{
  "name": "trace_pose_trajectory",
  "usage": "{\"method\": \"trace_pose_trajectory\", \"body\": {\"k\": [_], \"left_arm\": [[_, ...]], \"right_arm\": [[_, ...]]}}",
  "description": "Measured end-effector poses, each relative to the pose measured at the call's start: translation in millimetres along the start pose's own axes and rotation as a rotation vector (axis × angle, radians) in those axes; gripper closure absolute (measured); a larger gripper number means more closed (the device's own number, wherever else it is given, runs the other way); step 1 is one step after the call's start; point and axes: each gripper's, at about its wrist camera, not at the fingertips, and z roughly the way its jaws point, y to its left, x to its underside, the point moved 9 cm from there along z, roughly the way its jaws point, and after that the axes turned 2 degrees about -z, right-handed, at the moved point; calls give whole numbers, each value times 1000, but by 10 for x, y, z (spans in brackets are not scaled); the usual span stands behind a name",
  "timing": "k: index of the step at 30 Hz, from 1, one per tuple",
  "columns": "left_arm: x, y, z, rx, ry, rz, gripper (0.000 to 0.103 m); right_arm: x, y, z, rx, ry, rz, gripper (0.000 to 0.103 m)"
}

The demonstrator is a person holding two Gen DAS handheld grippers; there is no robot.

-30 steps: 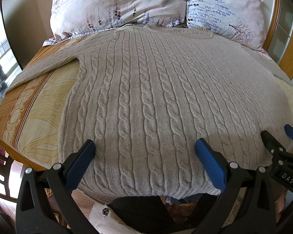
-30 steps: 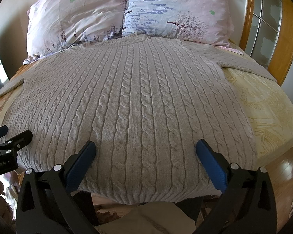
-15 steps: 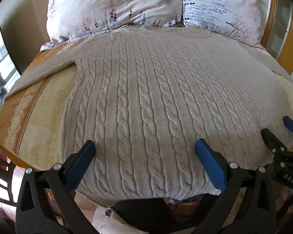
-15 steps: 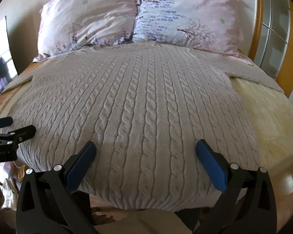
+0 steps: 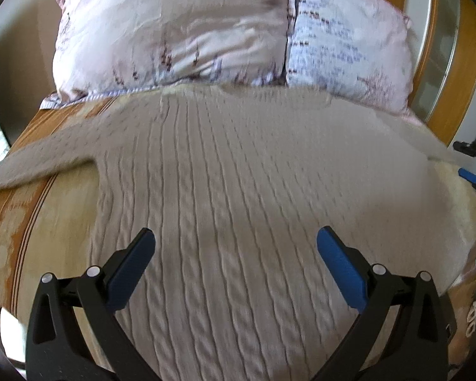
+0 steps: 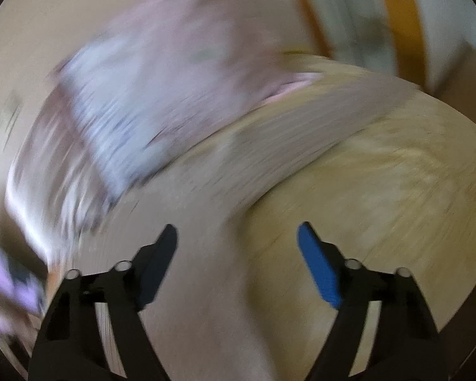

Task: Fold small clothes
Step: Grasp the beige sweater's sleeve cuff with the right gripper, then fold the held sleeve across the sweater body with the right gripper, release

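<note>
A beige cable-knit sweater (image 5: 238,174) lies flat on the bed, neck toward the pillows and left sleeve (image 5: 41,165) stretched out to the left. My left gripper (image 5: 236,244) hovers open over its lower body with nothing between the blue pads. At the far right edge of the left wrist view, my right gripper (image 5: 468,162) is beside the sweater's right side. The right wrist view is badly blurred and tilted. There my right gripper (image 6: 236,238) is over the sweater (image 6: 206,270) near the right sleeve (image 6: 301,133), jaws closing with nothing pinched between them.
Two floral pillows (image 5: 174,31) (image 5: 349,54) lean at the head of the bed against a wooden headboard (image 5: 453,63). A yellow and orange patterned sheet (image 5: 47,222) shows on both sides of the sweater. The bed's near edge is just below my grippers.
My right gripper swung fast to the right toward the sweater's right sleeve, rolled, and its jaws narrowed. My left gripper moved forward over the sweater, bringing the pillows closer.
</note>
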Motion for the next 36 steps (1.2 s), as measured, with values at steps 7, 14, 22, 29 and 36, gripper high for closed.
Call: {"method": "trace_pose_trajectory", "body": {"k": [7,14,22,29,36], "left_arm": [[-311,1,132,102,4,-18,2],[-579,57,354,120,63,-34,2],[-708,143,542,148,92,-95,2],[-706,155,673,170,125,-134,2],[-742,138,658,170,102,-118,2]], "right_arm": [[-521,-711,569,67,55,286,50],[-700,-875,707,21,34,306,57],[-753,-1011,693,14,2,334,72],[-739,-1017,712,39,-21,301,91],[-894,-667,502,-6,-119,175,92]]}}
